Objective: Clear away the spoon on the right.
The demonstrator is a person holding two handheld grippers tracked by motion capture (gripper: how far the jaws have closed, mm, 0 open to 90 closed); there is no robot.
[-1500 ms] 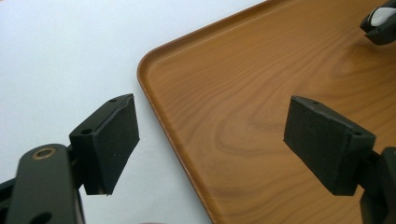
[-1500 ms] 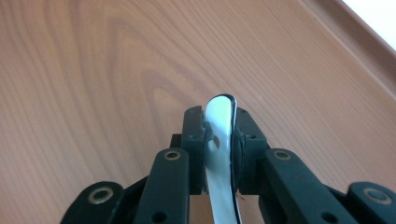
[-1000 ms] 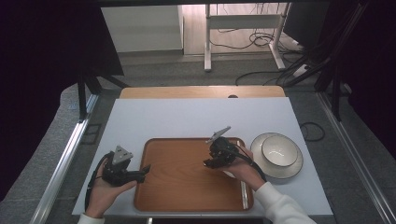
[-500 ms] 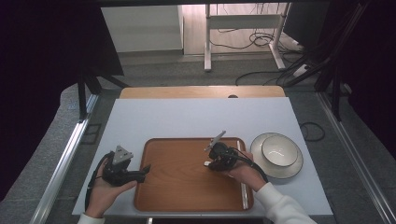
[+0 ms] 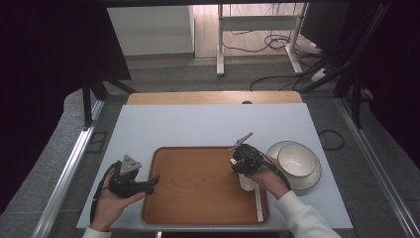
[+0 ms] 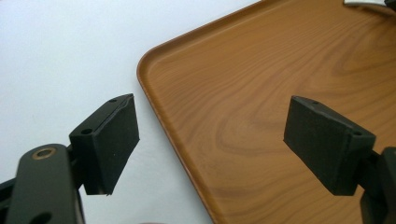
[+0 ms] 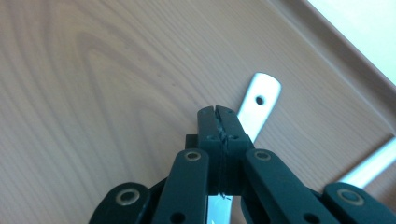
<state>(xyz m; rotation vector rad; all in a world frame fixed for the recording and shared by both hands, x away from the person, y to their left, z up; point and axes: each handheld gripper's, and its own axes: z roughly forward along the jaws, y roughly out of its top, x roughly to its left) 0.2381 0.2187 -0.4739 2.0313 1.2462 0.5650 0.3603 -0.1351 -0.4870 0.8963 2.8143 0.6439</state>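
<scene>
A brown wooden tray (image 5: 198, 183) lies on the white table. My right gripper (image 5: 239, 169) hangs over its right part, tilted down, jaws pressed together. In the right gripper view the shut gripper (image 7: 217, 112) sits just above a flat metal utensil handle (image 7: 259, 103) with a hole at its end. The handle lies under the jaws, face up on the tray (image 7: 93, 70); I cannot tell whether they touch it. A second metal strip (image 7: 369, 168) lies to the right. My left gripper (image 5: 155, 181) rests at the tray's left rim, and its view has it (image 6: 210, 135) wide open with nothing between the pads.
A pale bowl (image 5: 296, 159) sits on a plate (image 5: 303, 182) right of the tray. A thin metal utensil (image 5: 257, 203) lies along the tray's right rim. The white table top (image 5: 208, 124) stretches back to a wooden strip.
My right gripper has shifted a little to the right and lower over the tray's right side. The left hand and gripper have stayed put.
</scene>
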